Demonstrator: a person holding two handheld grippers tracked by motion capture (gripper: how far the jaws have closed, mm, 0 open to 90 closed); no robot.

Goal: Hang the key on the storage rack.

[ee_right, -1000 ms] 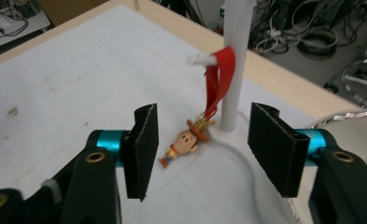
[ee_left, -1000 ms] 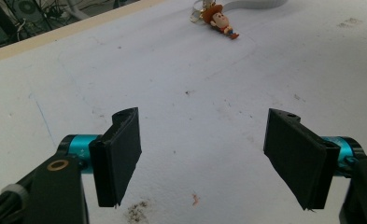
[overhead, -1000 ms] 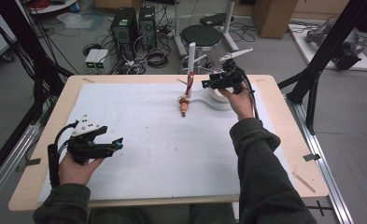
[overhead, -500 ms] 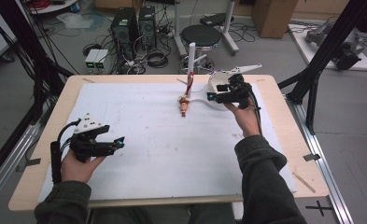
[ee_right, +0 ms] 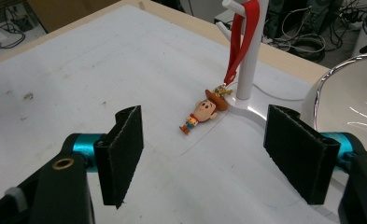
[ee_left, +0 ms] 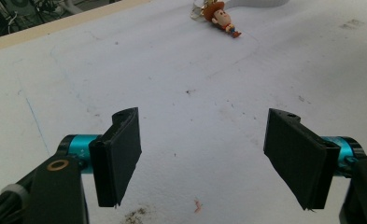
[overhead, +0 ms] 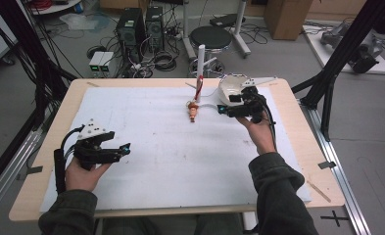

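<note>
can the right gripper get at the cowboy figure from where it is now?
Probably yes. The right gripper has just been opening, nothing between its fingers, and bare mat lies before the cowboy figure. The white stand beside it crowds slightly.

- The light is soft and even, and it seems to come from above.
- The white sheet on the desk (overhead: 160, 147) looks bright, almost washed out in the left gripper view.
- The floor behind the desk is darker and grey.
- Shadows are weak. A soft one lies under the left hand-held gripper (overhead: 124, 149) in the high view.
- The white bowl (ee_right: 354, 93) has a shiny rim with small bright glints.
- The high view is a bit grainy and not very sharp.
- In both gripper views the black jaws up close look sharp, and the far things look a little soft.
- The little cowboy figure (ee_right: 202, 112) is clear enough to make out.
</note>
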